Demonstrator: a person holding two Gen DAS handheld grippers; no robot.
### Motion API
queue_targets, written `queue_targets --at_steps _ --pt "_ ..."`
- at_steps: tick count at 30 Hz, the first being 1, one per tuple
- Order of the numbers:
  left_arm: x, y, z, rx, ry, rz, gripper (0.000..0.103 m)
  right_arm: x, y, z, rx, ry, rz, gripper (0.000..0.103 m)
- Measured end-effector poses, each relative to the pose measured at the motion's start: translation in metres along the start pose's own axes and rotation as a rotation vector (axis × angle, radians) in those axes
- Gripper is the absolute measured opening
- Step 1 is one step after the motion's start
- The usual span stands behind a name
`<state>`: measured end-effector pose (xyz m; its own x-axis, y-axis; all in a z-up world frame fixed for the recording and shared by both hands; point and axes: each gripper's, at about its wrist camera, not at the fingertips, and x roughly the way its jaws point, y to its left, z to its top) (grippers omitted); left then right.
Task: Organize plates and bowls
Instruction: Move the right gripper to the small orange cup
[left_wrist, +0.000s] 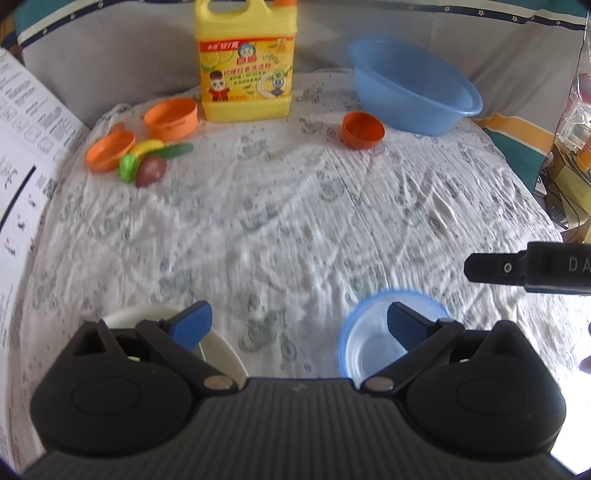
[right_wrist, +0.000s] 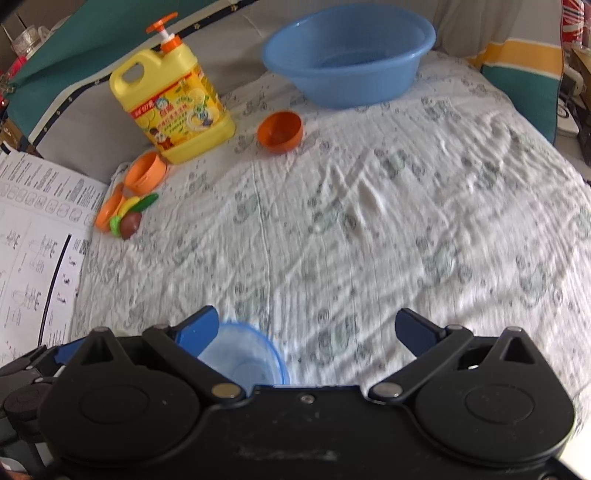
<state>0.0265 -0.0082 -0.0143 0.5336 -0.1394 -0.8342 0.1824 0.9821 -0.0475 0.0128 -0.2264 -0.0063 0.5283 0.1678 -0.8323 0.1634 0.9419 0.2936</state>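
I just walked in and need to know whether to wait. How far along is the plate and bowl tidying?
Barely begun, it seems. Nothing looks stacked or gathered. Both grippers, left and right, are open and empty above the clear blue bowl and white plate. Left to do: those two, the orange bowl near the blue basin, and the orange dishes by the toy food.

Basin (right_wrist: 347, 55) behind cup (right_wrist: 280, 132), detergent jug (right_wrist: 173, 107) left of both
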Motion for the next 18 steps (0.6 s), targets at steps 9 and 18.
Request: queue_targets --at_steps 9,18 --pt "0.014 -0.006 0.037 0.042 -0.034 0.011 0.103 0.011 -0.004 0.037 0.004 -0.04 -0.019 0.103" --pt "0.048 -0.01 0.087 0.042 -0.077 -0.024 0.103 0.04 -0.013 0.082 0.036 -0.05 -0.034 0.103"
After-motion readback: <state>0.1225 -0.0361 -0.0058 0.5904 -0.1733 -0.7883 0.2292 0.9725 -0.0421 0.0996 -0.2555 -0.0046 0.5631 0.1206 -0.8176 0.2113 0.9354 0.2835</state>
